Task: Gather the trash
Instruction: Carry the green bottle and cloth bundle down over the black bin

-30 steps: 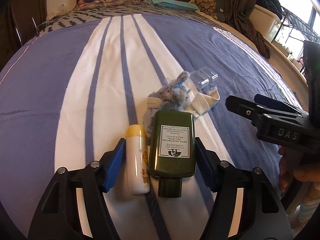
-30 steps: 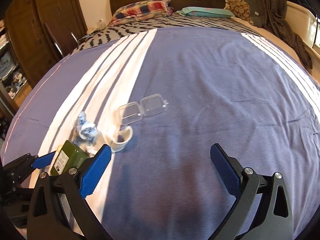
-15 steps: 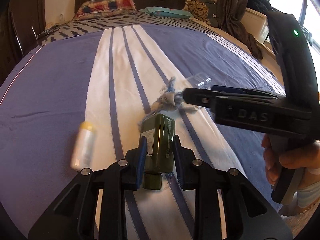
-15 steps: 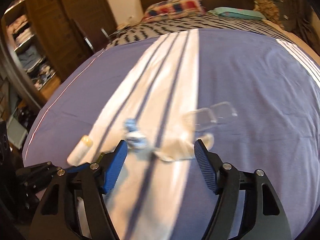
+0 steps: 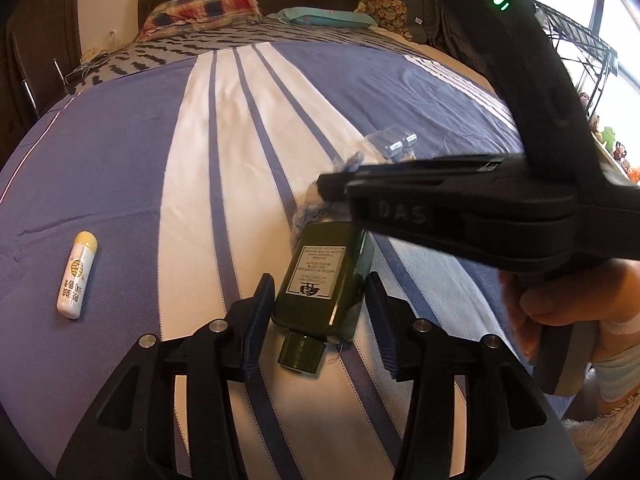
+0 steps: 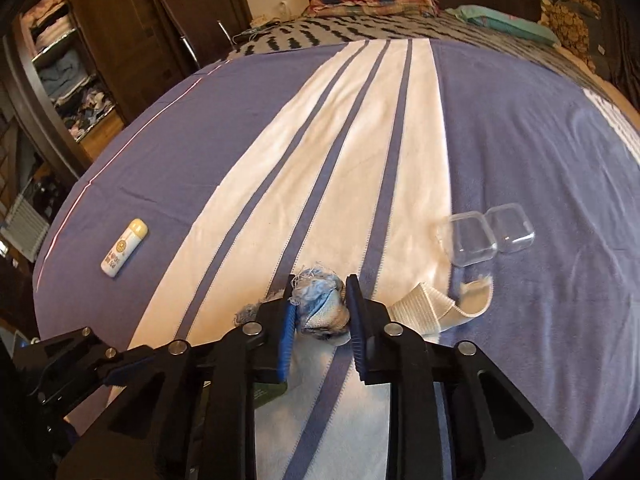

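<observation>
Left wrist view: the left gripper (image 5: 320, 316) has its jaws parted around the green bottle (image 5: 324, 280) on the bed (image 5: 120, 160), not clamped, so it may slip. Right wrist view: the right gripper (image 6: 320, 312) pinches the frayed rag (image 6: 320, 304), whose loose threads could let it slide out.

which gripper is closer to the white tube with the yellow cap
Left. The left gripper straddles the green bottle, the white tube lying off to its left; the right gripper is farther right.
</observation>
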Available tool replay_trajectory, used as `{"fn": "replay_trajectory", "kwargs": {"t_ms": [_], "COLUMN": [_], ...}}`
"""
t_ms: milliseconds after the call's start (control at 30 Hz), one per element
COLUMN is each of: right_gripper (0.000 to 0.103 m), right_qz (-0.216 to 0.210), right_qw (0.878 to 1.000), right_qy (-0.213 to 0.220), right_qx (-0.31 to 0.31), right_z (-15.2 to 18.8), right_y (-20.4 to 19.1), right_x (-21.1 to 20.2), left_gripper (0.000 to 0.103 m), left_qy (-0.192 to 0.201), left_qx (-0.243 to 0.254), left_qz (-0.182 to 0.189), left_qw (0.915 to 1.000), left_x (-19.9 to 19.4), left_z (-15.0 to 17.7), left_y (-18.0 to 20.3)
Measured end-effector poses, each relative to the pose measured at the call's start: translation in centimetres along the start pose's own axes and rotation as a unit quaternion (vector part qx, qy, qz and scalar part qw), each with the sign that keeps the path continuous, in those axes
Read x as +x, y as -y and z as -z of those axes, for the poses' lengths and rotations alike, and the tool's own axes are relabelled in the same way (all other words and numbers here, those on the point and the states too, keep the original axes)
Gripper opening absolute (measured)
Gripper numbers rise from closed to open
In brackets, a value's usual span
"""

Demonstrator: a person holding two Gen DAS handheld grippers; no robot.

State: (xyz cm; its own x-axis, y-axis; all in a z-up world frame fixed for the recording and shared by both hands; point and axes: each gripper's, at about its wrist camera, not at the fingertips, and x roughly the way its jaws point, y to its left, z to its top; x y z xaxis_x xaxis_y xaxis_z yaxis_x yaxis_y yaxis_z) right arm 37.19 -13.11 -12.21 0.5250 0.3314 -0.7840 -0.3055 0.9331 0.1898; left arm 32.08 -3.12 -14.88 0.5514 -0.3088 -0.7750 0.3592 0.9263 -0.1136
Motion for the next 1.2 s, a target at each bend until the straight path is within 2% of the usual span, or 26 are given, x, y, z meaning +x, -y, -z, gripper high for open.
{"fn": "replay_trajectory", "kwargs": {"t_ms": [67, 200, 500, 800, 1200], "right_gripper": [0.023, 0.023, 0.023, 0.023, 0.023], "right_qz": [0.002, 0.016, 0.027, 0.043, 0.046], "right_qw": [1.000, 0.999, 0.996, 0.992, 0.983], "right_qy": [0.013, 0.044, 0.079, 0.119, 0.177], "right_qx": [0.004, 0.016, 0.028, 0.021, -0.009], "right_z": [-0.1, -0.6, 0.0, 2.0, 8.7], "right_y": [0.6, 2.4, 4.3, 3.8, -0.3], "right_x": [-1.2, -4.2, -9.3, -16.3, -27.3], "left_gripper": [0.046, 0.045, 0.044, 0.044, 0.044], "left_qy": [-0.022, -0.013, 0.000, 0.041, 0.106], "left_qx": [0.001, -0.001, -0.006, 0.008, 0.024], "left_qz": [0.009, 0.002, 0.002, -0.013, -0.026], "left_qw": [0.9997, 0.9999, 1.0000, 0.9991, 0.9937], "left_x": [1.2, 1.5, 0.6, -5.9, -17.4], "left_z": [0.3, 0.5, 0.0, 0.6, 4.0], "left_y": [0.2, 0.5, 1.1, 3.8, 7.1]}}
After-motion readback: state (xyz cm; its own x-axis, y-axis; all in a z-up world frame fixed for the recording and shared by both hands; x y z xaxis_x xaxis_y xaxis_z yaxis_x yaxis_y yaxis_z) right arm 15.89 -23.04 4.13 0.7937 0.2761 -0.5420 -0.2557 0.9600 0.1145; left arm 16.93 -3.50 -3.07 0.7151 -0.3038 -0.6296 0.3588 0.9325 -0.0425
